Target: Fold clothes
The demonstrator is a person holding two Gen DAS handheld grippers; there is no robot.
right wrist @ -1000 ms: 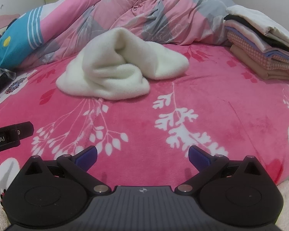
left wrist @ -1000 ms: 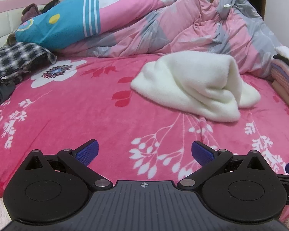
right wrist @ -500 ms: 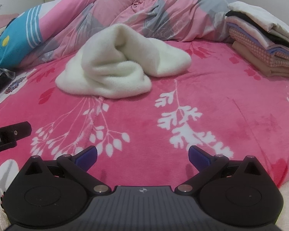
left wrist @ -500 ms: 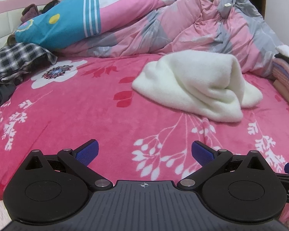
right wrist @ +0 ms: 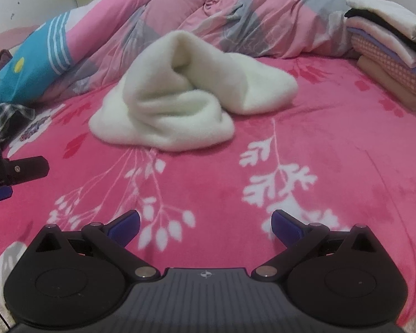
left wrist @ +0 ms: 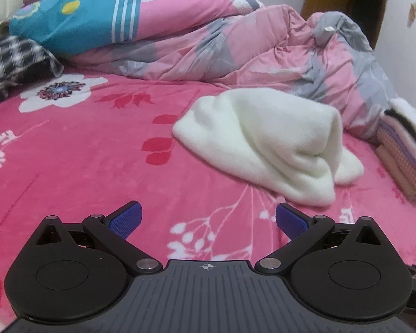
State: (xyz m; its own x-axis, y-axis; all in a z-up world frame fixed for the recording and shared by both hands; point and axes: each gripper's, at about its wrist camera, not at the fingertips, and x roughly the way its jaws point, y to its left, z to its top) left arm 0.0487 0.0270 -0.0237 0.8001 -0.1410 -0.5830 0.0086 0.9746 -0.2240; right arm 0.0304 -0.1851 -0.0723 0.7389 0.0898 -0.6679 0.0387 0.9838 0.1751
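Observation:
A crumpled white fleece garment lies on the pink flowered bed; it also shows in the right wrist view. My left gripper is open and empty above the bedspread, short of the garment and to its left. My right gripper is open and empty, in front of the garment's near edge. The left gripper also shows at the left edge of the right wrist view.
A pink and grey duvet is heaped along the back. A stack of folded clothes stands at the right. A blue and pink pillow and a plaid garment lie at the back left.
Both grippers have moved forward toward the white garment, which now looks nearer and larger. The left view has swung left. Both grippers stay open.

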